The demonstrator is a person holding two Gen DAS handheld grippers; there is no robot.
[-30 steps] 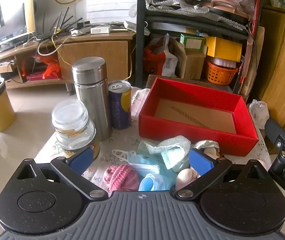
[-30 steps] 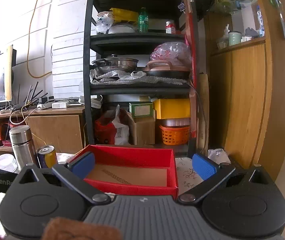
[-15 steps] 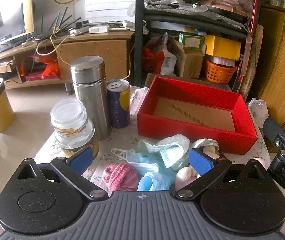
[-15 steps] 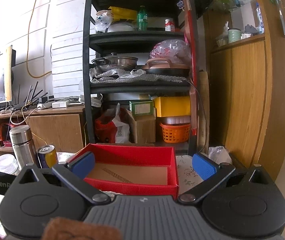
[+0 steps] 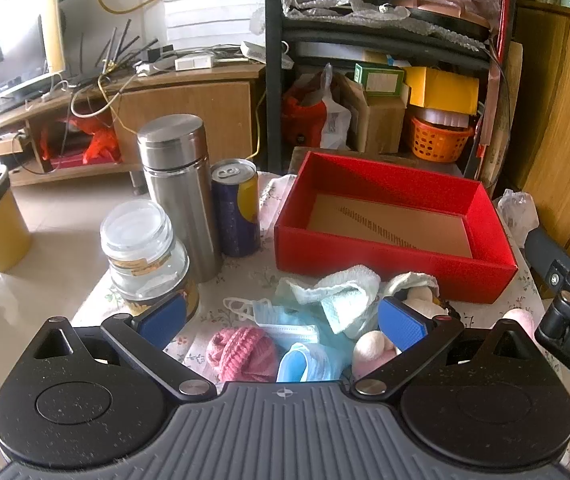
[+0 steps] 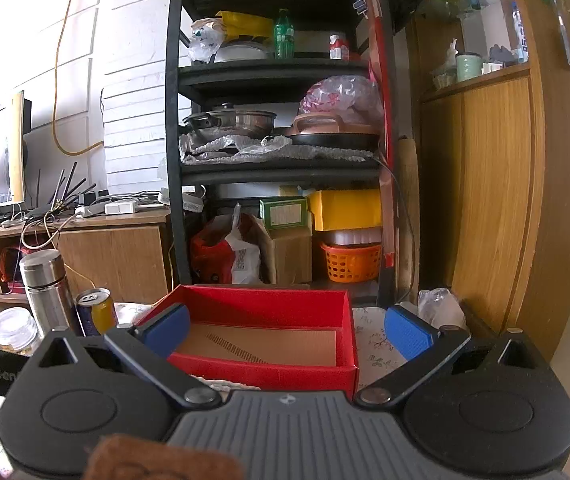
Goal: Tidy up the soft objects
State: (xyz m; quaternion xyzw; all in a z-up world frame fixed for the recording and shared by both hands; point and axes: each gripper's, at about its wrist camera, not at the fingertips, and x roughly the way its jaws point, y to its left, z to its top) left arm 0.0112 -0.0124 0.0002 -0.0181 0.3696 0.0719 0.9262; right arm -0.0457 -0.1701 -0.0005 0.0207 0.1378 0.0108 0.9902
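On the bench, from the left, stand a glass jar, a steel flask and a drink can. The left tongs hang wide apart over a heap of soft things: a pink knitted ball, blue face masks and a pale towel. Beyond lies the red box. The right tongs, also spread wide, face that box with nothing between them.

black shelving, wooden cabinet, tiled floor
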